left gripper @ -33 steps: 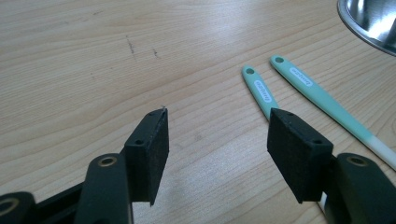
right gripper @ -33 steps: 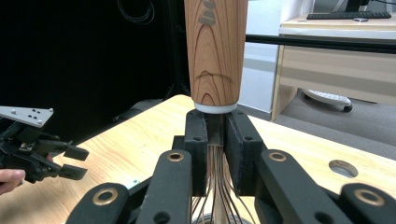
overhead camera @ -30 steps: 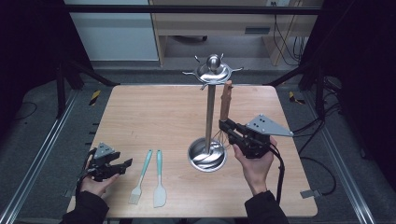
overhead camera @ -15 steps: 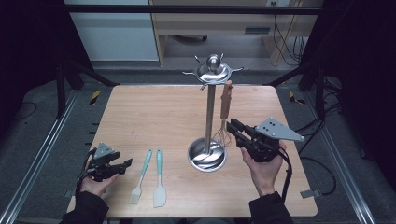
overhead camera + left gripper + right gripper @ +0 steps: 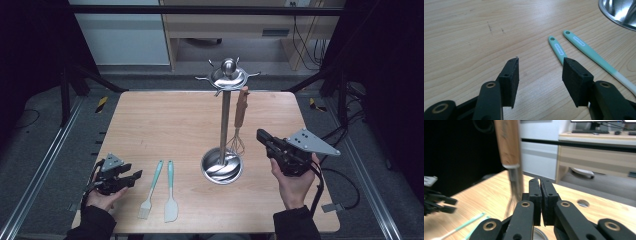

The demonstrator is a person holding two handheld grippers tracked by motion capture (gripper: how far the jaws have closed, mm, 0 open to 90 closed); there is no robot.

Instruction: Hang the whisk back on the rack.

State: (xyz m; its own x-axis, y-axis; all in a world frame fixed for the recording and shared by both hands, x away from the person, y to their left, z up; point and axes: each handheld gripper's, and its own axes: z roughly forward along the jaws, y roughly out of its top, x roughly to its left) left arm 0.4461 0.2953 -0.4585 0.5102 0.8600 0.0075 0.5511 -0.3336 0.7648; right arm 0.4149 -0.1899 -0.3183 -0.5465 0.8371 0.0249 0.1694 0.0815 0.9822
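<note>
High view. Your landmark is the steel utensil stand (image 5: 223, 125), a slim post on a round dished base with hooked arms at its crown, standing on the pale wooden table (image 5: 165, 125). A wire whisk with a wooden handle (image 5: 240, 120) hangs from a hook on the stand's right side, its wires just above the base. Your right gripper (image 5: 261, 136) sits to the right of the stand, near the whisk but apart from it, its jaws pressed together on nothing. To the left of the base lie two mint-handled utensils side by side: a silicone spatula (image 5: 170, 194) nearer the stand, and a basting brush (image 5: 149, 192) beyond it. Your left gripper (image 5: 134, 176) rests farther left still, just beside the brush.

Left gripper view. Your left gripper (image 5: 540, 75) has just been narrowing its jaws; they stand parted over bare wood, nothing between them. Both mint handles carry small white labels, too small to read. The stand's base rim (image 5: 619, 12) shows at the upper right.

Right gripper view. The pads (image 5: 541, 195) meet flat. The whisk (image 5: 510, 152) hangs blurred just left of them, clear of the jaws.
</note>
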